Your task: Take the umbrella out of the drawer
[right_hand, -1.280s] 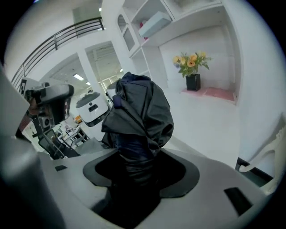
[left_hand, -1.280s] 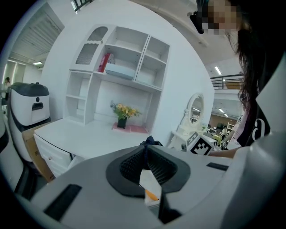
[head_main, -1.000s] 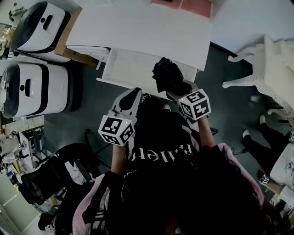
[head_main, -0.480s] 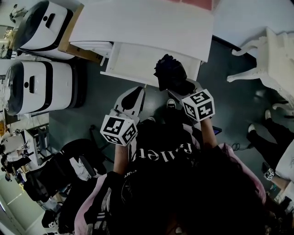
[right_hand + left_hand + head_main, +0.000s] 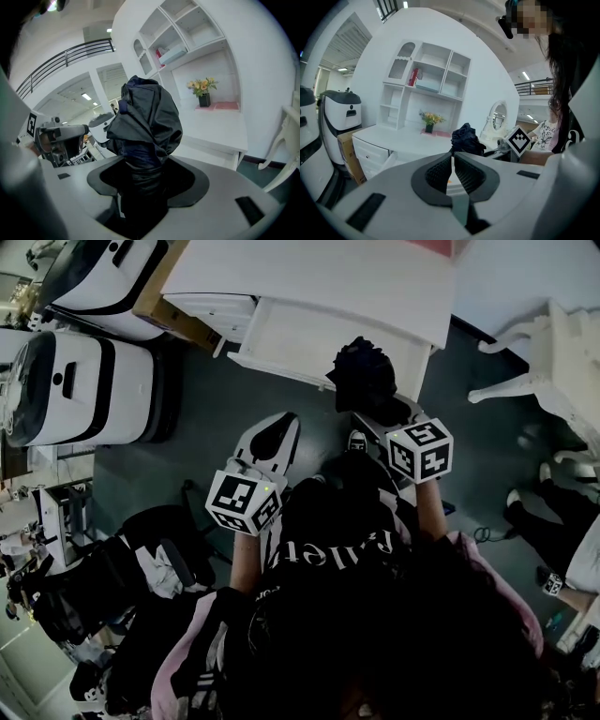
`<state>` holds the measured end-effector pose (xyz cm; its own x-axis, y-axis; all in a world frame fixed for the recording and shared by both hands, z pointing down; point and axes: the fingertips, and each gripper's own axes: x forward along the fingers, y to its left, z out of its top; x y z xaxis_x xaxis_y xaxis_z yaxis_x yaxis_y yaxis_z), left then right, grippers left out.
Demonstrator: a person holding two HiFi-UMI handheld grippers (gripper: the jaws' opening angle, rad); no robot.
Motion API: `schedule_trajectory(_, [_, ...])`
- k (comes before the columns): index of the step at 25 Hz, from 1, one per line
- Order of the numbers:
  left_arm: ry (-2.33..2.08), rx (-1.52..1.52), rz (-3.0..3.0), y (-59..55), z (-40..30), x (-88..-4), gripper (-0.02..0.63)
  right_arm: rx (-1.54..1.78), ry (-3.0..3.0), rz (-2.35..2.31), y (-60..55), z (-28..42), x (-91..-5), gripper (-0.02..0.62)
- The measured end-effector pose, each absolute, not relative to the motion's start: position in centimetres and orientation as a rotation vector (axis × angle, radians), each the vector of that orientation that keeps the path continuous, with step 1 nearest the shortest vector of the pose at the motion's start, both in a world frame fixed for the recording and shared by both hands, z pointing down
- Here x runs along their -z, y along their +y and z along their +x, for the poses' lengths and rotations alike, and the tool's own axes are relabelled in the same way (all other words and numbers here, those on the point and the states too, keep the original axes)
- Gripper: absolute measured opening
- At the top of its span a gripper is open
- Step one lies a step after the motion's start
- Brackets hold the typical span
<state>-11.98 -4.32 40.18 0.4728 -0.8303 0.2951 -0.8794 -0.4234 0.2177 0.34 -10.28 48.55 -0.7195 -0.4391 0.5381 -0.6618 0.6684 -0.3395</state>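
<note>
The umbrella (image 5: 364, 376), a folded one with loose dark fabric bunched into a lump, is clamped in the right hand-held gripper (image 5: 380, 413). That gripper's own view shows the jaws closed round the narrow lower part of the bundle, with the crumpled canopy rising above them. In the head view it hangs over the near right corner of the open drawer (image 5: 300, 338). The left gripper view shows it held up above the level of the desk (image 5: 309, 277) that the drawer belongs to.

The left hand-held gripper (image 5: 272, 432) waits on the near side of the drawer, well apart from the umbrella. Its jaws are drawn almost together with nothing between them.

By the look of it the lifting-out step is nearly or fully done, since what shows of the drawer's inside is bare white. The next move would call for carrying the umbrella toward the person, clear of the drawer's front edge. The grip should stay firm because the slack fabric could slip. The free gripper could then push the drawer in, if that is wanted.

The umbrella's handle and shaft are buried in fabric and jaws, so I cannot tell which end is held. The head view does not settle whether its lowest part has cleared the drawer's rim. The person's head and torso cover the lower half of that view.
</note>
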Motion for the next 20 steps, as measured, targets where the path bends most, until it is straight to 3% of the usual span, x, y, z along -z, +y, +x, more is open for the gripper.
schedule_trajectory(11, [-1.437, -0.176, 2.378, 8.8, -18.8, -41.4, 0.028, -0.731, -2.474, 0.981, 2.6, -3.6, -47.1, 0.276])
schedule_trajectory(20, [-1.352, -0.157, 2.451, 13.1, -16.4, -41.0, 0.028, -0.729, -2.49, 1.017, 9.0, -3.0, -45.7, 0.276])
